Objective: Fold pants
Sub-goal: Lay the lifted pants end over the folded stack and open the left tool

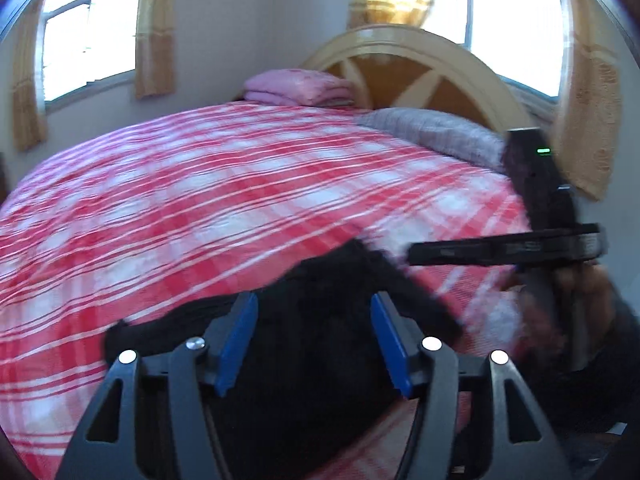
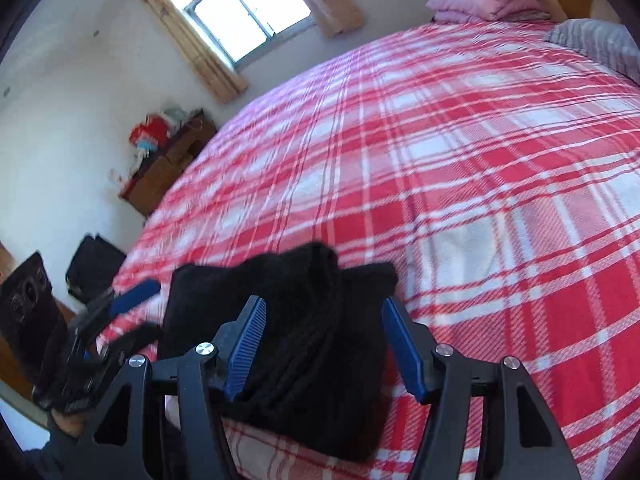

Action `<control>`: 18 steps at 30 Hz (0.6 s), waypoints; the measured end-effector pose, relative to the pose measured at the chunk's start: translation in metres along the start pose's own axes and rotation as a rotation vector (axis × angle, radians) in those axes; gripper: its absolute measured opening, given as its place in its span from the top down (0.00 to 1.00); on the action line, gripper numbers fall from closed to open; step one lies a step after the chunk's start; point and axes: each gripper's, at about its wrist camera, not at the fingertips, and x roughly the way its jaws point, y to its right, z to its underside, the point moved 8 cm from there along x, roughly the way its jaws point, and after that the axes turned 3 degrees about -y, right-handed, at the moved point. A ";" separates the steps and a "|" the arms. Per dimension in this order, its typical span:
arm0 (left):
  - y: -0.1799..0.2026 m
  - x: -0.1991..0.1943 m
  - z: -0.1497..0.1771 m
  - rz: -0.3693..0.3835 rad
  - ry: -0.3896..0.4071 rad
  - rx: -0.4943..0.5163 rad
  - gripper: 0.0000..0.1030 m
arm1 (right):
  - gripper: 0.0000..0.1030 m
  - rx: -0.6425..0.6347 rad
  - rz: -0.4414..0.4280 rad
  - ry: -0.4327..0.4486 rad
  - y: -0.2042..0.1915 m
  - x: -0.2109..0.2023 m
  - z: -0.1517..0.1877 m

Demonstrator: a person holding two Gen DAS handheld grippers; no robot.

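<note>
The pants [image 2: 288,344] are lying bundled on the bed [image 2: 480,160], just beyond the spread right tool [image 2: 324,344]; the left tool [image 1: 312,340] is also gaping, equally near.

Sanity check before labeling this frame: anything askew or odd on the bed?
Nothing stands out. The black pants sit in a compact folded bundle on the plaid bedspread; both the left gripper and right gripper are open.

Beyond the folded black pants [image 2: 296,344] the plaid bed [image 2: 460,168] lay open. A pink folded blanket [image 2: 484,0] and grey pillow [image 2: 600,42] blocked only the far end by the headboard [image 1: 404,64].
</note>
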 end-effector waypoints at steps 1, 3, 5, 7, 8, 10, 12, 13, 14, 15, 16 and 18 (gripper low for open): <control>-0.011 0.002 0.005 -0.031 -0.006 -0.017 0.40 | 0.39 -0.009 0.004 -0.024 -0.003 0.005 0.004; -0.043 0.007 0.018 -0.074 -0.036 -0.106 0.38 | 0.39 -0.044 0.021 -0.087 -0.011 0.018 0.017; -0.065 0.008 0.025 -0.108 -0.029 -0.161 0.35 | 0.42 -0.084 0.053 -0.119 -0.015 0.025 0.027; -0.083 0.009 0.031 -0.160 -0.023 -0.192 0.32 | 0.78 -0.115 0.066 -0.116 -0.019 0.025 0.031; -0.090 0.010 0.033 -0.167 -0.025 -0.214 0.32 | 0.81 -0.121 0.070 -0.117 -0.020 0.024 0.032; -0.099 0.011 0.039 -0.160 -0.022 -0.257 0.29 | 0.85 -0.116 0.056 -0.083 -0.021 0.016 0.029; -0.102 0.013 0.040 -0.161 -0.021 -0.268 0.26 | 0.85 -0.120 0.058 -0.051 -0.022 0.006 0.027; -0.100 0.014 0.041 -0.163 -0.020 -0.264 0.25 | 0.85 -0.121 0.065 -0.033 -0.022 0.000 0.026; -0.098 0.015 0.042 -0.170 -0.024 -0.259 0.25 | 0.85 -0.123 0.074 -0.021 -0.022 -0.005 0.026; -0.098 0.016 0.043 -0.171 -0.026 -0.255 0.25 | 0.85 -0.122 0.088 -0.018 -0.020 -0.008 0.027; -0.097 0.017 0.044 -0.171 -0.028 -0.252 0.21 | 0.85 -0.113 0.102 -0.026 -0.015 -0.009 0.028; -0.098 0.023 0.048 -0.183 -0.040 -0.242 0.09 | 0.85 -0.083 0.101 -0.085 -0.002 -0.002 0.038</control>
